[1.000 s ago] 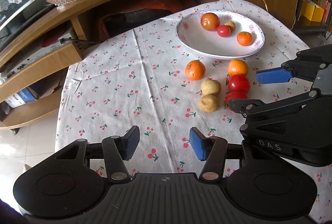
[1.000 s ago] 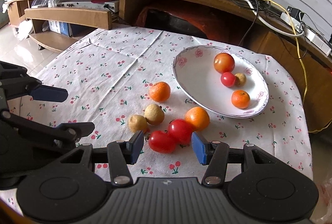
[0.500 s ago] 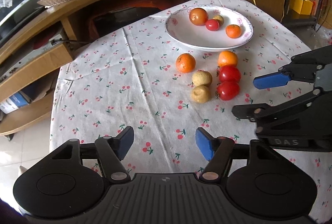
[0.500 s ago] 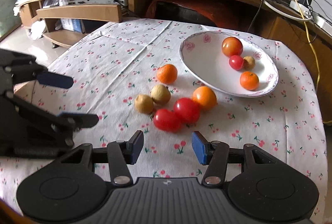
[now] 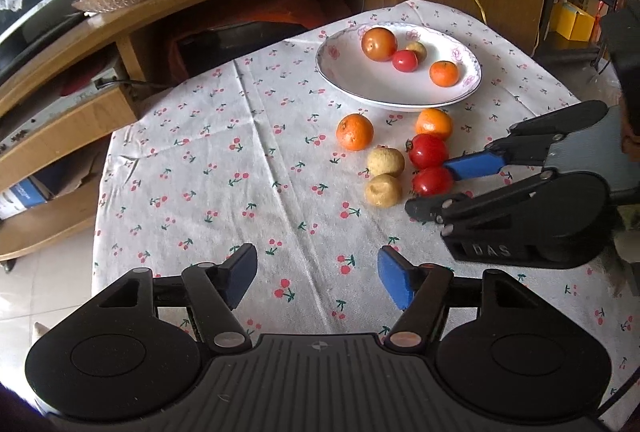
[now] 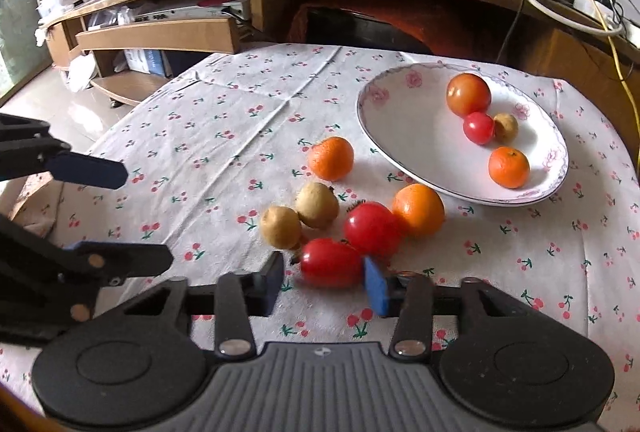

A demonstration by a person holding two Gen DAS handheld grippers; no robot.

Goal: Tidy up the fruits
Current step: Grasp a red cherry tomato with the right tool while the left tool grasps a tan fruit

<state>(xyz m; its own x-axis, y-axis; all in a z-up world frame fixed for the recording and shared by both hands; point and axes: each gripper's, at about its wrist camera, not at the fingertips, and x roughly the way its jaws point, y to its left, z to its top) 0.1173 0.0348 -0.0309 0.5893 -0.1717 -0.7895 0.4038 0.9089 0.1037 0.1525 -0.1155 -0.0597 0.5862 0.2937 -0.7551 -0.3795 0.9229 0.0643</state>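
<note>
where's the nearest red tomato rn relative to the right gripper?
In the right wrist view the nearest tomato lies on the tablecloth between the open fingers of the right gripper, just in front of the second tomato.

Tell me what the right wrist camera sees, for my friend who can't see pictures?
The open right hand-held gripper sits around a red tomato on a cherry-print tablecloth, not yet squeezing it. Another tomato, two oranges and two small brown fruits lie close by. A white plate behind holds four more fruits.

Soft daylight (fisheye-warped edges)
</note>
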